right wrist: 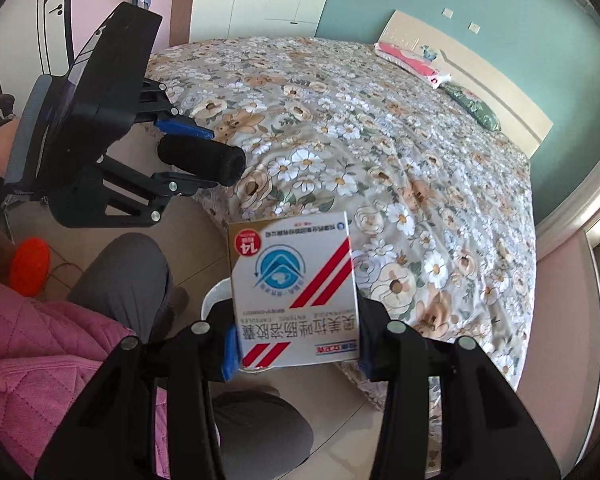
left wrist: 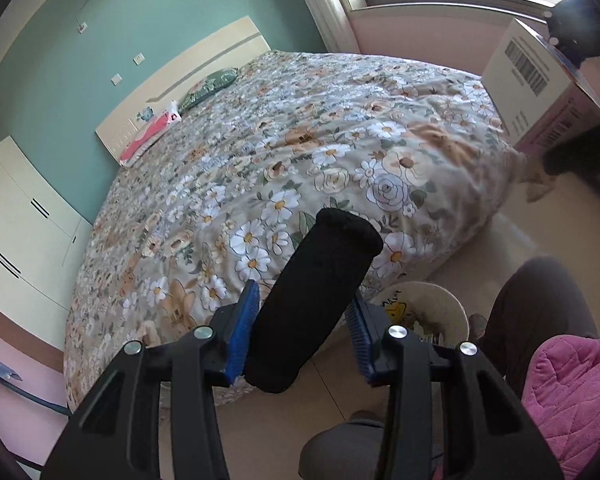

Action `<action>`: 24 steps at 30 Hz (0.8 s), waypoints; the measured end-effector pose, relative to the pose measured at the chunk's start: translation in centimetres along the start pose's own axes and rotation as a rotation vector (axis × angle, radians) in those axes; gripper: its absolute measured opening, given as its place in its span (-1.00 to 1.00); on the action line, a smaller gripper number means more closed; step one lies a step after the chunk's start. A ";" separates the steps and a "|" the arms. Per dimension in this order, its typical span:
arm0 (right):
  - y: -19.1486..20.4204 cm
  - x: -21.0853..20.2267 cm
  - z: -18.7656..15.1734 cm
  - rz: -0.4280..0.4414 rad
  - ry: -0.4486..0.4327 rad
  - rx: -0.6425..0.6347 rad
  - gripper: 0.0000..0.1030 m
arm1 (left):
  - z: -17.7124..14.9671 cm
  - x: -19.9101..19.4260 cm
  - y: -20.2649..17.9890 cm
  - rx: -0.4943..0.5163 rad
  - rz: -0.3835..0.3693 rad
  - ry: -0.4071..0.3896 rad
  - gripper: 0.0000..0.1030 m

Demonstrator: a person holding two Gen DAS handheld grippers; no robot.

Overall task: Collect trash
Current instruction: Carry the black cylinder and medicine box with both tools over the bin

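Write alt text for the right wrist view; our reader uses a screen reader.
The right hand-held gripper clamps a white medicine box above a floral bed. At left, the left hand-held gripper holds a black foam cylinder.

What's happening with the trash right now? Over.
Left gripper shut on black foam roll. Right gripper shut on medicine box. White bin on the floor below, by the bed. Nothing blocking.

Black foam cylinder [left wrist: 312,300] and white medicine box [right wrist: 294,292] clamped in jaws.
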State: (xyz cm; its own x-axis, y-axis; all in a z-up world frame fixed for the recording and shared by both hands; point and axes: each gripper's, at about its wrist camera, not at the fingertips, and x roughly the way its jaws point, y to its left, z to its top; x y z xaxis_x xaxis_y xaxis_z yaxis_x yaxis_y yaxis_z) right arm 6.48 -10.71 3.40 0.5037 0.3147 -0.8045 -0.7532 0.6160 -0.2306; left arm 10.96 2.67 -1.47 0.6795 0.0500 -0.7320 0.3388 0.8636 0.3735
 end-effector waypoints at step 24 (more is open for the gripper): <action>2.0 25.4 -10.6 0.199 0.317 0.157 -0.12 | -9.3 20.7 -8.5 -0.053 -0.192 0.368 -0.12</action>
State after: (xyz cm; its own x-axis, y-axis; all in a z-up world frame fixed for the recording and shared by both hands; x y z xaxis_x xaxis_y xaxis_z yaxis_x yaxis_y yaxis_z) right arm 13.26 -9.16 -23.33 0.1802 0.2159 -0.9596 -0.7367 0.6760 0.0137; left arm 16.05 1.08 -25.09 0.3262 0.0535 -0.9438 0.3964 0.8987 0.1879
